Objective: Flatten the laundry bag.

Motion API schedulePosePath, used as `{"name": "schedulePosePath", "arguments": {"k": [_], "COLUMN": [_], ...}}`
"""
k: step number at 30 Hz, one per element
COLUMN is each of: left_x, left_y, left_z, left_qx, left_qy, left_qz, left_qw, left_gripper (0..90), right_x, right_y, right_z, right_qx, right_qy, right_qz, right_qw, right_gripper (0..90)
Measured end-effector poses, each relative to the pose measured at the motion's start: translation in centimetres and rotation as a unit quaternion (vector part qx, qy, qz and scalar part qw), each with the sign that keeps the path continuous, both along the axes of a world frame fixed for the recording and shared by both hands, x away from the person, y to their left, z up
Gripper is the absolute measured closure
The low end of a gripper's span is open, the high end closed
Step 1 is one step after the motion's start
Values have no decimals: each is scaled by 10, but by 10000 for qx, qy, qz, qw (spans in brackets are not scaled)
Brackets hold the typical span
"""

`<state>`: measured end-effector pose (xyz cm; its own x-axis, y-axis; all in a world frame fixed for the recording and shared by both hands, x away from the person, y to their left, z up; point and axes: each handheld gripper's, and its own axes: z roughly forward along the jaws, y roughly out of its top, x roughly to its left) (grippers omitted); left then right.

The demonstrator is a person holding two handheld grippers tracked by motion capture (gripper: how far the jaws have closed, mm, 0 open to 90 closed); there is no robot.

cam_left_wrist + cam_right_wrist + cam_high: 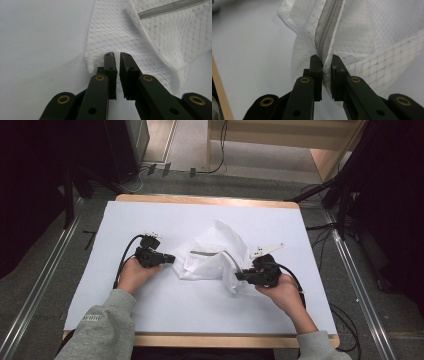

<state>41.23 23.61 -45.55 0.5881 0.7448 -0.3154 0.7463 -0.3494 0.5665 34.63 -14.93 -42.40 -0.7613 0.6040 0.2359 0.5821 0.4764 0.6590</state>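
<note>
Right gripper view: my right tool (326, 65) pinches the white mesh bag (212, 257) at its zipper (325, 30) mid-tabletop (150, 310), left tool (116, 62) nearly shut on its corner; thin bite, so pulling the two apart could slip the mesh free.

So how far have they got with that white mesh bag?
Early on, it seems. Done: both grippers have hold of the white mesh bag. The left gripper is closed on its edge, the right gripper on the fabric by the grey zipper. In hand: holding it at both ends. Left: the bag lies crumpled on the table, not yet spread or folded.
</note>
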Motion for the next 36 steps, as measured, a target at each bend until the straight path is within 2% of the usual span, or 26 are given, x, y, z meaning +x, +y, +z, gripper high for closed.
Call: {"name": "schedulePosePath", "arguments": {"k": [8, 16, 19, 23, 25, 27, 32, 36], "left_x": [2, 5, 6, 7, 7, 6, -4, -16], "left_y": [0, -1, -1, 1, 0, -1, -2, -4], "left_z": [0, 0, 0, 0, 0, 3, 17, 24], "left_qx": [65, 70, 55, -51, -59, -10, -127, -199], "left_qy": [-24, -23, -2, 95, 107, 80, -77, -102], "left_qz": [-45, -44, -39, -19, -6, -38, -106, -236], "left_qw": [10000, 10000, 10000, 9999, 9999, 10000, 9998, 9995], "left_gripper": [854, 858, 857, 844, 830, 822, 808, 794], "right_x": [-21, -31, -32, -34, -35, -34, -32, -29], "right_y": [-31, -49, -49, -47, -46, -45, -33, -13], "right_z": [-7, -14, -14, -7, 0, 8, 31, 40], "right_qx": [-30, -128, -91, -18, 14, 46, 191, 233], "right_qy": [123, 267, 277, 99, 25, -82, -321, -430], "right_qz": [-171, -259, -295, -346, -426, -461, -476, -287], "right_qw": [9998, 9992, 9991, 9994, 9991, 9989, 9982, 9984], "right_gripper": [830, 802, 715, 566, 526, 517, 539, 549]}}
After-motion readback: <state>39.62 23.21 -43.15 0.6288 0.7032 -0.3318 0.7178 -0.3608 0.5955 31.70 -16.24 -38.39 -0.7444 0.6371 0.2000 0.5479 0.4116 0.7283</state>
